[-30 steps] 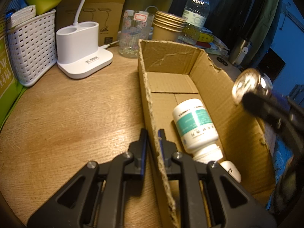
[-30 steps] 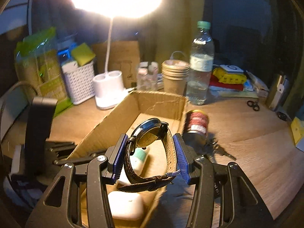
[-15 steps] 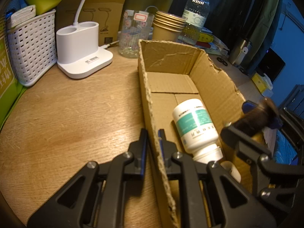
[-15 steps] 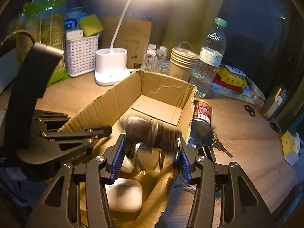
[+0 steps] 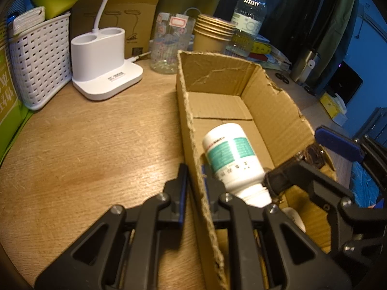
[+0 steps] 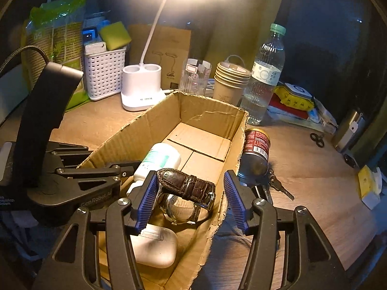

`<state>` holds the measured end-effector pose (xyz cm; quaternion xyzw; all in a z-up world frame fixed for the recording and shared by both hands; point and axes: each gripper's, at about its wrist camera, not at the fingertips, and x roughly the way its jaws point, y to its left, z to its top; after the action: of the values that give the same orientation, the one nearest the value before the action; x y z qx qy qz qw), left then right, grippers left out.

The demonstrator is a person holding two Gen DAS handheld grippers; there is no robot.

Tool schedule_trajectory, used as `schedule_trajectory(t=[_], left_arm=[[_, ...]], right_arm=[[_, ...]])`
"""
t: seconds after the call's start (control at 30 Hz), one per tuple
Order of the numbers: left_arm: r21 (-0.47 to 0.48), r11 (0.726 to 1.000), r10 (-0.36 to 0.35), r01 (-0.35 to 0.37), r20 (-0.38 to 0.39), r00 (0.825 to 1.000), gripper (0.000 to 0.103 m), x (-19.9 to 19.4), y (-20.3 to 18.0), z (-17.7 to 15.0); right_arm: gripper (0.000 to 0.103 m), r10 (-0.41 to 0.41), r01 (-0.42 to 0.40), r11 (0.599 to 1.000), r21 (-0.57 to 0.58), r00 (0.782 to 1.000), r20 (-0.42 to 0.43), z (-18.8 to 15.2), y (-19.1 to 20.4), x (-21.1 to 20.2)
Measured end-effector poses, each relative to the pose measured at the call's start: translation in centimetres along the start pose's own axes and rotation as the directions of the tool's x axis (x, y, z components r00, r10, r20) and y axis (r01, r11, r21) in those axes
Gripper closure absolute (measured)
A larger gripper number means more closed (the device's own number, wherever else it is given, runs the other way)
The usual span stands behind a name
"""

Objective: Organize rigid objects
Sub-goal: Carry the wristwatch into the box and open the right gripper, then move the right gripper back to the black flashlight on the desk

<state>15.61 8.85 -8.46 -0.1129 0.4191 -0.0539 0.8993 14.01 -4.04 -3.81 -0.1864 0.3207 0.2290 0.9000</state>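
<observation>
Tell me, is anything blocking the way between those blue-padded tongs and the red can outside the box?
Yes: the brown cardboard box's side wall stands between the open right tongs and the red can.

Left gripper (image 5: 192,181) is low at the cardboard box's (image 5: 273,111) near left wall, fingers pinched tight on that wall, one pad outside, one inside. Right gripper (image 6: 189,198) hangs over the box's near end, tilted down into it, blue ribbed pads (image 6: 145,200) spread wide. Its left pad touches the brown-strapped wristwatch (image 6: 186,193); the right pad stands apart from it, out by the box's right wall.
</observation>
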Motion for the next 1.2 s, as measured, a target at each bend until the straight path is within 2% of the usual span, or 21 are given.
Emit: schedule_trajectory(t=[0.13,0.3,0.67,0.87,1.2], left_arm=[[0.0,1.0,0.0,0.0,0.0,1.0,0.091,0.0,0.0,0.0],[-0.002,1.0,-0.002,0.002,0.0,1.0,0.091,0.0,0.1,0.0],[-0.002,1.0,-0.002,0.002,0.0,1.0,0.091,0.0,0.1,0.0],[-0.002,1.0,-0.002,0.002,0.0,1.0,0.091,0.0,0.1,0.0],[-0.002,1.0,-0.002,0.002,0.0,1.0,0.091,0.0,0.1,0.0]], right_arm=[[0.033,0.024,-0.024,1.0,-0.019,1.0,-0.003,0.0,0.2,-0.1],[0.027,0.035,-0.035,0.999,-0.018,0.999,0.004,-0.1,0.3,-0.4],[0.026,0.055,-0.058,0.996,0.065,0.997,0.052,-0.2,-1.7,-1.9],[0.026,0.019,-0.031,0.991,0.131,0.996,0.086,-0.2,-3.9,-3.0],[0.026,-0.022,0.005,0.979,0.206,0.996,0.082,-1.0,-6.9,-3.2]])
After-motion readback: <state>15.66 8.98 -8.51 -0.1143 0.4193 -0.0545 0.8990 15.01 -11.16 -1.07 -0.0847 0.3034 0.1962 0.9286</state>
